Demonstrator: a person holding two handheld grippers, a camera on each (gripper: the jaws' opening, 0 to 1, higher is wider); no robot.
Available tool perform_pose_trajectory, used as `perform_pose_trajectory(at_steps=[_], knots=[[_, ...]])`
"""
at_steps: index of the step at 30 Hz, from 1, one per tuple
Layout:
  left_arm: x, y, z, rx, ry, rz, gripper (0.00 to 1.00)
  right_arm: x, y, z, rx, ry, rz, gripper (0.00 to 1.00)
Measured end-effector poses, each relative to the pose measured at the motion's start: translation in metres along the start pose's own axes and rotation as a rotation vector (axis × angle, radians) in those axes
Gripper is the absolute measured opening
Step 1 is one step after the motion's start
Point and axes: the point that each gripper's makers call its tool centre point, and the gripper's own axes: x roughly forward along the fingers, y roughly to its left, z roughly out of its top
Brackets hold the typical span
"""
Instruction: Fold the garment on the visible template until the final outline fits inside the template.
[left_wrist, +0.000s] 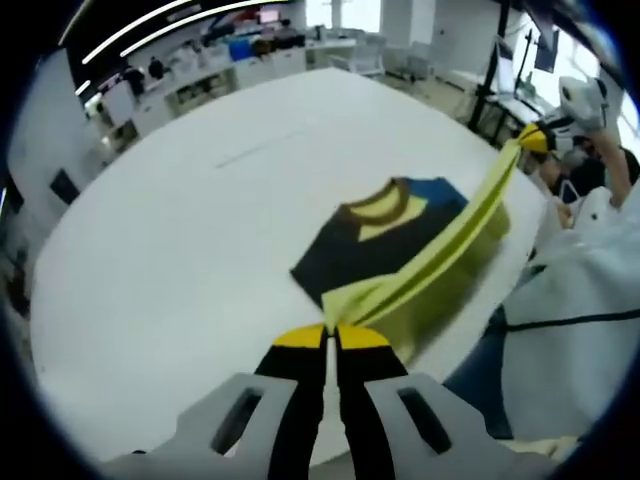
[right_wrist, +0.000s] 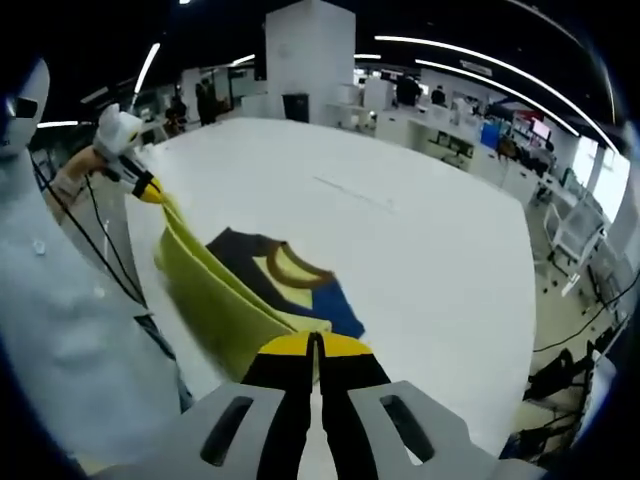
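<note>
A navy garment with a brown and yellow collar and a blue patch lies on the white table. Its yellow-green edge is lifted and stretched taut between both grippers. My left gripper is shut on one end of that edge. My right gripper holds the other end at the upper right. In the right gripper view, the right gripper is shut on the yellow-green cloth, and the left gripper pinches the far end. The navy body lies flat beyond.
A faint straight line marks the table beyond the garment, also visible as a line in the right gripper view. A person in white clothing stands at the table's edge by the garment. Desks and chairs stand around the table.
</note>
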Motion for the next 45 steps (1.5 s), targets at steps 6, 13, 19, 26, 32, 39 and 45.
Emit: perform_pose_trajectory(at_steps=[6,13,19,26,32,39,45], knots=[[0.015,0.008,0.003,-0.004,0.012,-0.012,0.0,0.015,-0.007,-0.002,0.025,-0.002,-0.013,0.02],[0.028,0.018,0.009,0.007,0.005,-0.012,0.0,0.027,-0.009,-0.005,0.041,0.004,-0.016,0.02],[0.043,0.021,0.011,0.019,0.021,0.0,0.0,0.033,-0.012,-0.006,0.054,0.006,-0.022,0.02],[0.057,0.024,0.016,0.021,0.01,-0.015,0.0,0.041,-0.019,-0.015,0.062,0.027,-0.038,0.02],[0.068,0.026,0.016,0.014,0.029,-0.038,0.0,0.056,-0.027,-0.021,0.055,0.046,-0.065,0.02],[0.08,0.029,0.017,0.01,0.03,-0.05,0.0,0.073,-0.037,-0.033,0.074,0.07,-0.07,0.02],[0.091,0.03,0.017,-0.007,0.039,-0.067,0.0,0.083,-0.043,-0.037,0.102,0.063,-0.071,0.02]])
